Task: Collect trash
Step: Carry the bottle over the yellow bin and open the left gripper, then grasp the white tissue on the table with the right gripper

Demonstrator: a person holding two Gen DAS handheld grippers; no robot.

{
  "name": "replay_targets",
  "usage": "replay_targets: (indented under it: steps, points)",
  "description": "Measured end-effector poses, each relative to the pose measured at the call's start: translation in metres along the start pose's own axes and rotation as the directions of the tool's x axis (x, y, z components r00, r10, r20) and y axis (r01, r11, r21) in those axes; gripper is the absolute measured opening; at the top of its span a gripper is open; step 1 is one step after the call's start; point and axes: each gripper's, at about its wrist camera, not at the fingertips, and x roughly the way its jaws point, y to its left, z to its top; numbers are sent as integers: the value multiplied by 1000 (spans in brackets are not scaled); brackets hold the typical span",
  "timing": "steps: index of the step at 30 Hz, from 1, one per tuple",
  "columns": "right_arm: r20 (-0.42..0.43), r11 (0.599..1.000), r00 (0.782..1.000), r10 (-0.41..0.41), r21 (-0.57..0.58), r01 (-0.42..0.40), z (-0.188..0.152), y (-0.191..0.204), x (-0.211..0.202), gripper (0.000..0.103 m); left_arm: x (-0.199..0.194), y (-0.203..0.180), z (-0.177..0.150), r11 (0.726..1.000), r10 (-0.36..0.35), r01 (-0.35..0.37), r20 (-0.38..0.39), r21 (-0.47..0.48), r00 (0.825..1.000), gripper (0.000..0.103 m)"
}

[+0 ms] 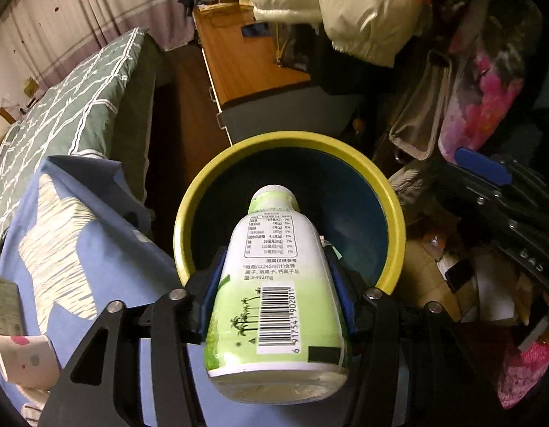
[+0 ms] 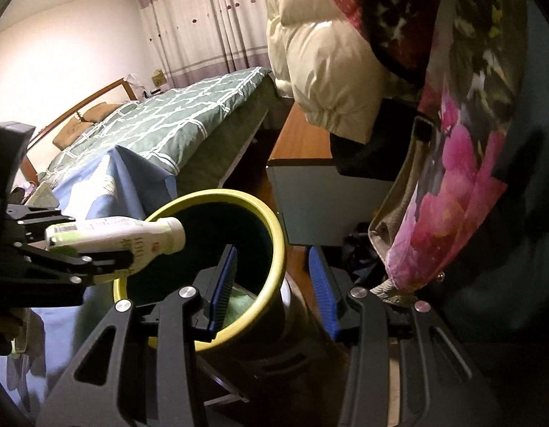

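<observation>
Left gripper jaws flank green-white plastic bottle, grip uncertain, over yellow-rimmed round bin; right gripper jaws spread astride rim.

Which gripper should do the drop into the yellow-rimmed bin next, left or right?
Left. The left gripper has the green-and-white plastic bottle between its fingers, cap over the yellow-rimmed bin's mouth. The right gripper carries nothing and straddles the rim.

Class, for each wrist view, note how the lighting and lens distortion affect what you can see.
Left wrist view: dim warm light, the bin's inside dark, the bottle label sharp; edges bend, corners black. Right wrist view: bright wall glare at left, right side in shadow, straight furniture lines curve.
</observation>
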Motion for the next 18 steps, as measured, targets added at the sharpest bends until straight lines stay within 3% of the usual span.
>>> replay_targets:
  steps: [1,2,11,18]
  points:
    - [-4,1000,1000,0,3,0,0,-1,1,41,0,-1,1,1000,10,-10,11,-4,1000,80]
    - [-7,1000,1000,1,6,0,0,-2,3,41,-3,-1,2,1000,13,-13,27,-7,1000,84]
    - [-24,1000,999,22,-11,-22,-5,14,7,41,-68,16,-28,997,42,-32,149,-71,988,92]
    - [-40,995,997,73,-64,-75,-8,56,5,41,-132,62,-94,969,185,-139,226,-205,956,96]
